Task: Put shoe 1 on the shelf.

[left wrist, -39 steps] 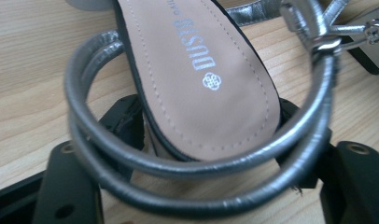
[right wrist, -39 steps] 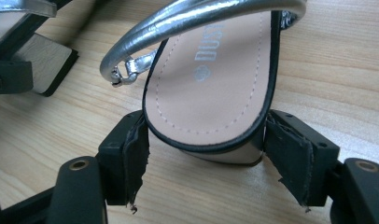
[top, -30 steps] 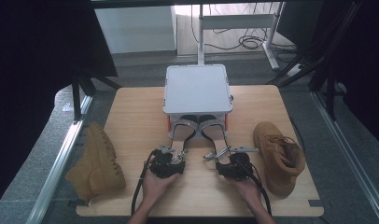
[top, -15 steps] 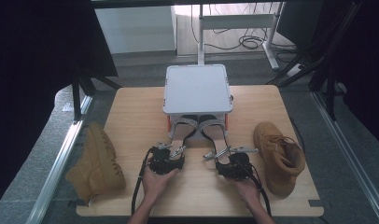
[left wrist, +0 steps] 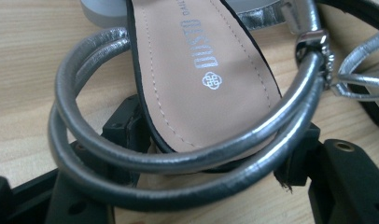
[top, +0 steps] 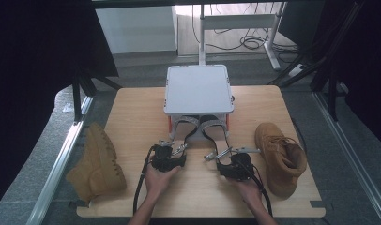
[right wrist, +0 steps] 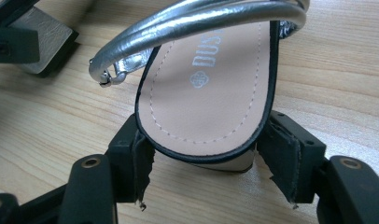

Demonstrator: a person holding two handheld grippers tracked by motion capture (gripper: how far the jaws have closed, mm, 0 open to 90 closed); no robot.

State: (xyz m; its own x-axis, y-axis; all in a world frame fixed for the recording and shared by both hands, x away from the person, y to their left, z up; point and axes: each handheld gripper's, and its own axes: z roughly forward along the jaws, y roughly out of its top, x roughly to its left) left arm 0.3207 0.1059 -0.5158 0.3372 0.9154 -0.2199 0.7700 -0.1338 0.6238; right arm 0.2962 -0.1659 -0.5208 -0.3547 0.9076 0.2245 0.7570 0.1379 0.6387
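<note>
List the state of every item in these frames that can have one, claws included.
Grey square box: lid closed.
Left silver-strapped sandal: flat on table, heel between left claw pads.
Right silver-strapped sandal: flat, heel between right claw pads, strap buckle undone.
Left tan suede boot: lying on its side.
Right tan suede boot: standing upright.

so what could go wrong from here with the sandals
1. The left tool straddles the left sandal's heel beneath the looped silver ankle strap; pulling may snag it.
2. The sandals' fronts sit under the grey box, so dragging could catch there.
3. The right tool flanks the right sandal's heel; a shallow grip might slip.
</note>
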